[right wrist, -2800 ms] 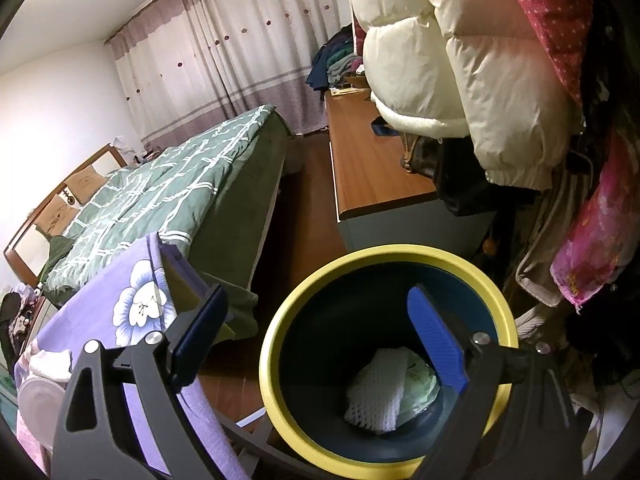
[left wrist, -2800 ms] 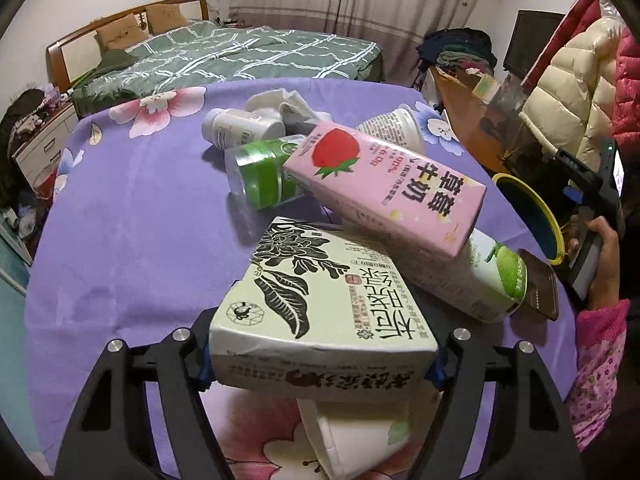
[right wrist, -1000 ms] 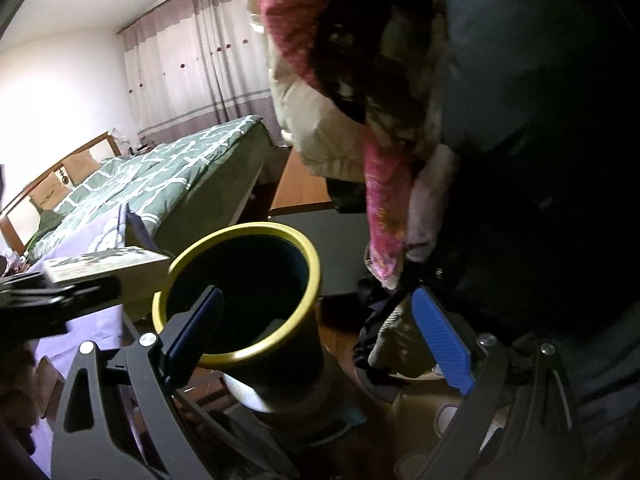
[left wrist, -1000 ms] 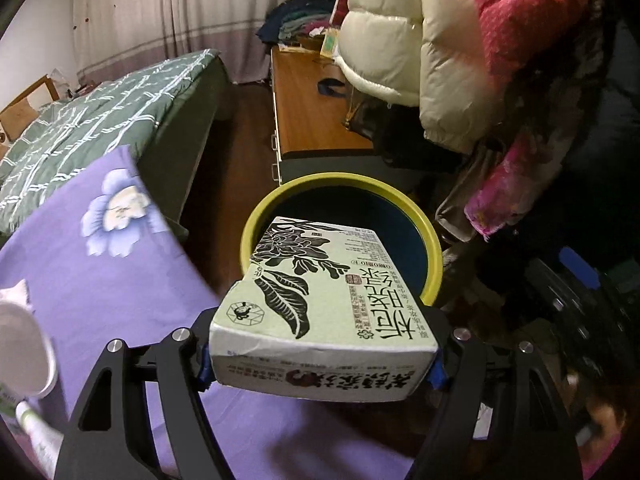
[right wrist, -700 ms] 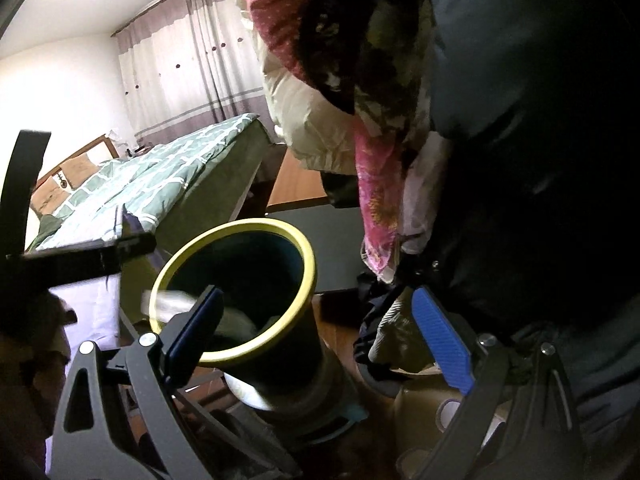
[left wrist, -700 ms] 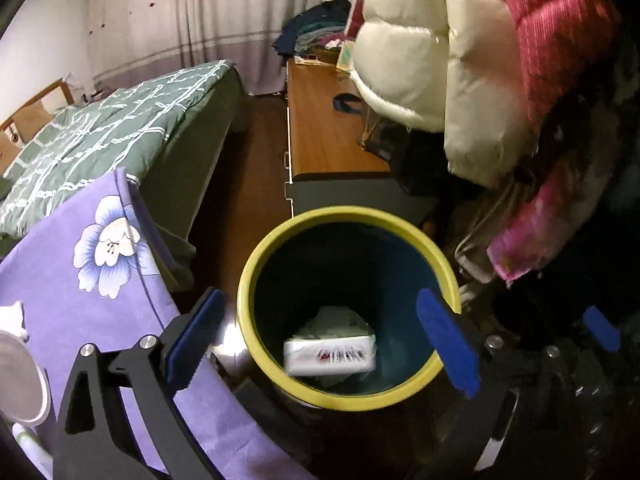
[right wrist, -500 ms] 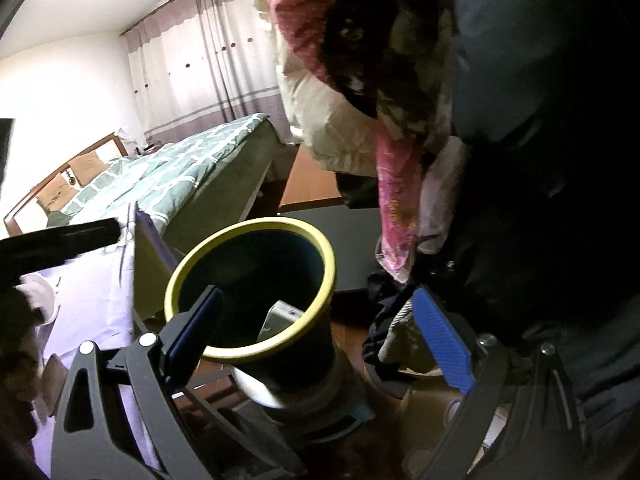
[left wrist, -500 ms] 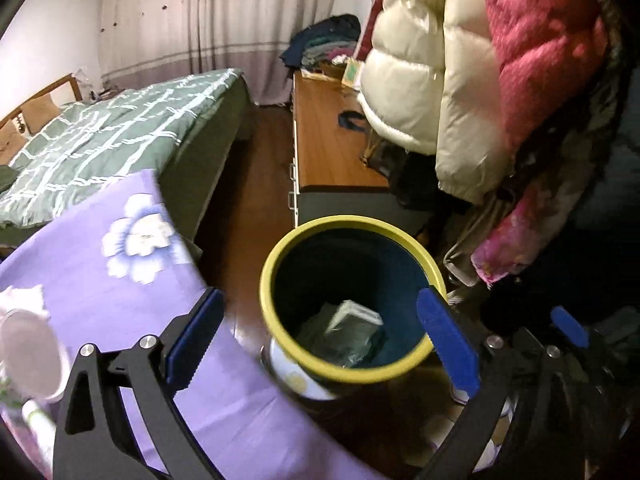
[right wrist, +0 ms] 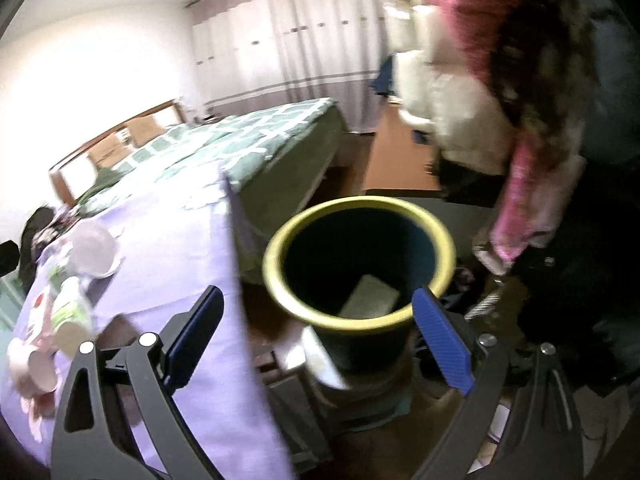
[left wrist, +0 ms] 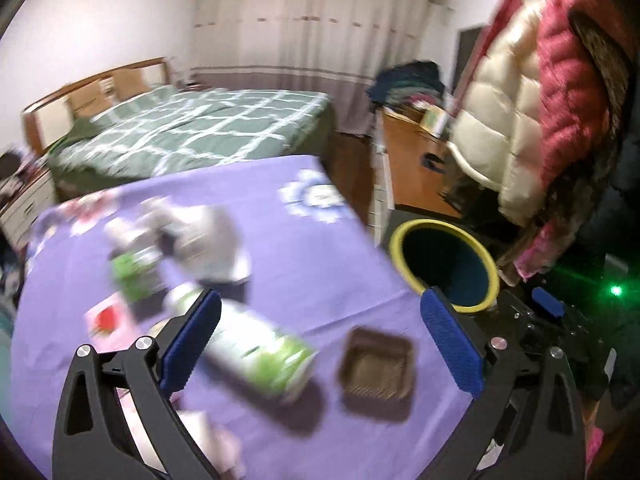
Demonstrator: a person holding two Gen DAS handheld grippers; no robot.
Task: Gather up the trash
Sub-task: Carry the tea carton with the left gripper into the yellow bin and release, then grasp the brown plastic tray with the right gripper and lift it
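Both jaws released and empty, left gripper [left wrist: 318, 346] sweeping fast over the green-and-white carton [left wrist: 260, 354] on the purple bench [left wrist: 312, 256] — risks knocking it off, short of the yellow-rimmed bin [right wrist: 358, 264].

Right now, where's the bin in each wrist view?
Left wrist: bin right of centre, off the table edge, above the right blue pad.
Right wrist: bin centre frame, a carton inside.
Shared landmark: green bed behind the purple table.

bin [right wrist: 276, 252] mouth unobstructed, cartons [left wrist: 256, 350] crowding tablecloth [left wrist: 320, 264]
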